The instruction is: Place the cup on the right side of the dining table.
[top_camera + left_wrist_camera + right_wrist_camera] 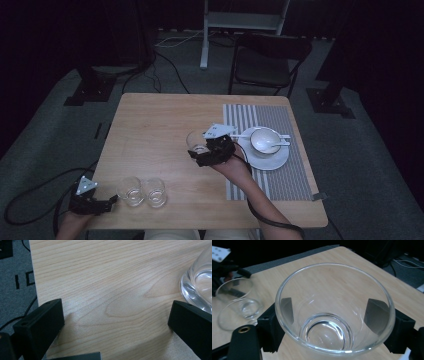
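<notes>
A clear glass [334,310] is clamped between the black jaws of the right gripper [214,149], one jaw pressed on each side of its wall; through the glass both jaws are seen blurred. In the high view the same glass [196,141] is partly covered by the gripper, and whether its base touches the table [155,125] cannot be told. The right hand [231,166] is seen behind the gripper, the forearm running back to the near edge and a black cable trailing beside it.

Just beyond this gripper, on its far side from the person's left, a striped mat [280,150] is laid, bearing a white saucer [272,159] with a bowl [265,139] and a spoon [277,145]; the spoon's shape is hard to make out.

The left gripper [92,202] is held low at the near left corner, its jaws spread wide over bare wood with nothing between them. Just ahead of its tips two more glasses [131,191] [155,192] stand side by side, touching or nearly so. In the left gripper view only the edge of one glass [197,287] is seen, cut off by the frame beside one jaw. The left hand is cut off at the bottom edge.

Beyond the table a dark chair [267,62] is dimly seen.
</notes>
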`<state>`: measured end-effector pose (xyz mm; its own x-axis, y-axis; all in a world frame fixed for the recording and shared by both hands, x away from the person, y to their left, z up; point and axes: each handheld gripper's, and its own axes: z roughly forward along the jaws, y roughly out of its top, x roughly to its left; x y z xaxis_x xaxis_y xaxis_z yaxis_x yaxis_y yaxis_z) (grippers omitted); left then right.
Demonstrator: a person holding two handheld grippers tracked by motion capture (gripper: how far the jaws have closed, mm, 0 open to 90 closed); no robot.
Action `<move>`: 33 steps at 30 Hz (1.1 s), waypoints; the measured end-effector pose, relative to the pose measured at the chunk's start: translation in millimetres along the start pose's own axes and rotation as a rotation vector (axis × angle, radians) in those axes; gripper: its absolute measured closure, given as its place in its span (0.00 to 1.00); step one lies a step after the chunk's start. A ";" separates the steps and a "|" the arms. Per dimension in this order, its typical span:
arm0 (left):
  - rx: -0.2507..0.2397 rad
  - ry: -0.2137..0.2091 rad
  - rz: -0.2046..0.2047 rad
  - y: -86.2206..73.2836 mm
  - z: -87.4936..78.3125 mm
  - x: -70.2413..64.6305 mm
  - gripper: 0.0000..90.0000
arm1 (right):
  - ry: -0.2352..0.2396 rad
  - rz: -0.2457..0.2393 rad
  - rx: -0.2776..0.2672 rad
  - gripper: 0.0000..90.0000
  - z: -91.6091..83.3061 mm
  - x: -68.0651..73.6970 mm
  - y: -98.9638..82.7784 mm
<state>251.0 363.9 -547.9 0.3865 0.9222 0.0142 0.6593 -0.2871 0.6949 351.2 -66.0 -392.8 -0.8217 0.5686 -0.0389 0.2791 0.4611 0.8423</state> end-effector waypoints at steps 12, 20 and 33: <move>0.001 -0.001 0.001 0.1 0.1 0.0 0.01 | -0.089 0.045 0.009 0.22 -8.4 -44.6 12.8; 0.001 -0.001 0.001 0.0 0.0 0.0 0.01 | -0.160 0.076 0.023 0.22 -10.3 -73.3 17.8; 0.001 -0.002 0.001 0.0 -0.1 0.1 0.01 | -0.278 0.196 0.039 0.22 -10.8 -137.5 17.7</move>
<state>250.9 364.0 -547.9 0.3886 0.9213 0.0140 0.6593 -0.2886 0.6943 463.8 -143.4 -366.8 -0.5853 0.8103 -0.0278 0.4416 0.3473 0.8273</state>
